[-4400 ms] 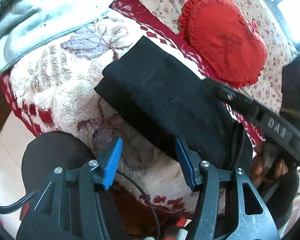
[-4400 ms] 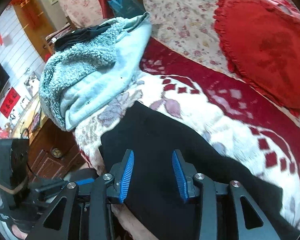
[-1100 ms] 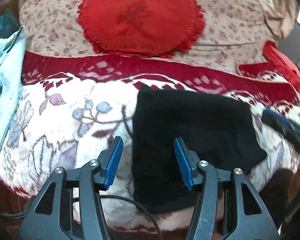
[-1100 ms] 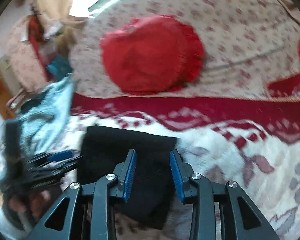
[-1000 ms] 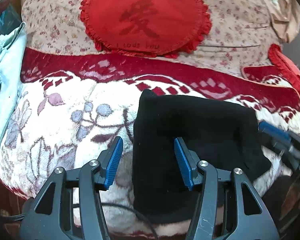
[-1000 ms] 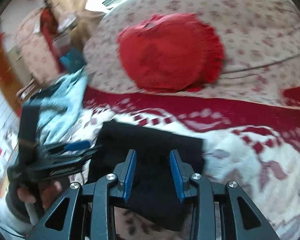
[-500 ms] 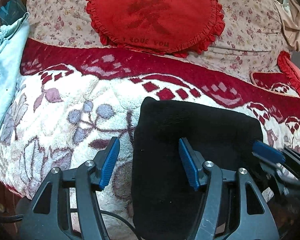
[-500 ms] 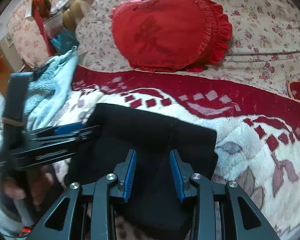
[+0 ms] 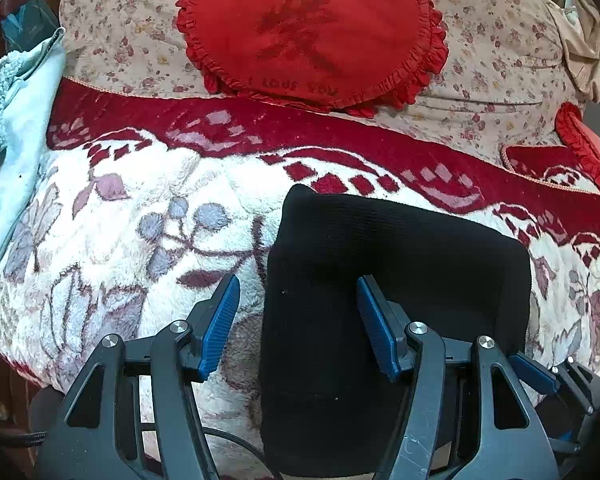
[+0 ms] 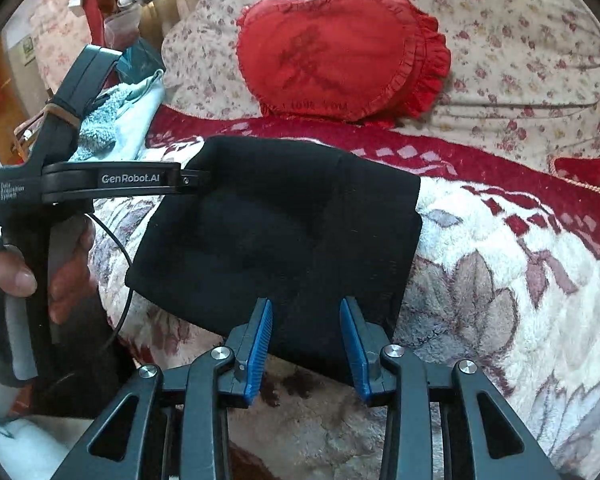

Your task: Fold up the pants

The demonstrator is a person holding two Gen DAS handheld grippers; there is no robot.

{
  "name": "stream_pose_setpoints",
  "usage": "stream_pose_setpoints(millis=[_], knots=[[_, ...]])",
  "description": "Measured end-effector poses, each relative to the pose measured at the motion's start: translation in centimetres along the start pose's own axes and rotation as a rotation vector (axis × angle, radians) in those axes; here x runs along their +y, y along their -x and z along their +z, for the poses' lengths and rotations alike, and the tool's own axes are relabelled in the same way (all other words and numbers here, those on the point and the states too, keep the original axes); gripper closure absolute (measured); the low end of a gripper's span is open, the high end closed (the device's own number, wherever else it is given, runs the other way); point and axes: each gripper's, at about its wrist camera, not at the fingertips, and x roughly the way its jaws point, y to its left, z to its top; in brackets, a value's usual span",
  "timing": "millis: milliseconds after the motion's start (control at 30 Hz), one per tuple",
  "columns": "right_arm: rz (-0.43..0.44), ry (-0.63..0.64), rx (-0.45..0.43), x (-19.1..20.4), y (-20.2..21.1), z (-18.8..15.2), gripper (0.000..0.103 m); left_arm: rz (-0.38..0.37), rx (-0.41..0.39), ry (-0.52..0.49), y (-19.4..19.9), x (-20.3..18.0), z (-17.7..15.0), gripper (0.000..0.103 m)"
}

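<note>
Black pants (image 9: 396, 264) between wide-open hand-held gripper (image 9: 296, 328)

You see the black pants (image 9: 396, 280) (image 10: 284, 232) folded into a flat, compact rectangle, lying at the front edge of the seat.

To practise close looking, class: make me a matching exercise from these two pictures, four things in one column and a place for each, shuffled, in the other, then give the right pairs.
Things:
1. folded black knit pants
2. red heart-shaped frilled cushion
3. pale blue fleece garment
4. white plush blanket with flower pattern

Places:
A. leaning on the floral sofa back
B. spread over the seat
C. heaped at the seat's left end
D. lying flat before both open tongs

Pairs: 1-D, 2-A, 3-C, 4-B
</note>
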Motion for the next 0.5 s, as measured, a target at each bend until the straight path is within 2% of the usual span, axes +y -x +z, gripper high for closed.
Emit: stream_pose_setpoints(millis=[100, 200, 300, 500], knots=[[0.016, -0.007, 0.032, -0.1, 0.5, 1.0, 0.067, 0.004, 0.010, -0.013, 0.4, -0.1, -0.1, 0.042], [0.040, -0.054, 0.009, -0.6, 1.5, 2.2, 0.067, 0.009, 0.019, -0.022, 0.9, -0.1, -0.5, 0.042], [0.022, -0.044, -0.014, -0.5, 1.8, 3.1, 0.067, 0.015, 0.020, -0.035, 1.4, -0.3, -0.9, 0.043], [-0.007, -0.077, 0.015, -1.5, 0.5, 3.2, 0.067, 0.012, 0.015, -0.036, 2.0, -0.2, -1.9, 0.042]])
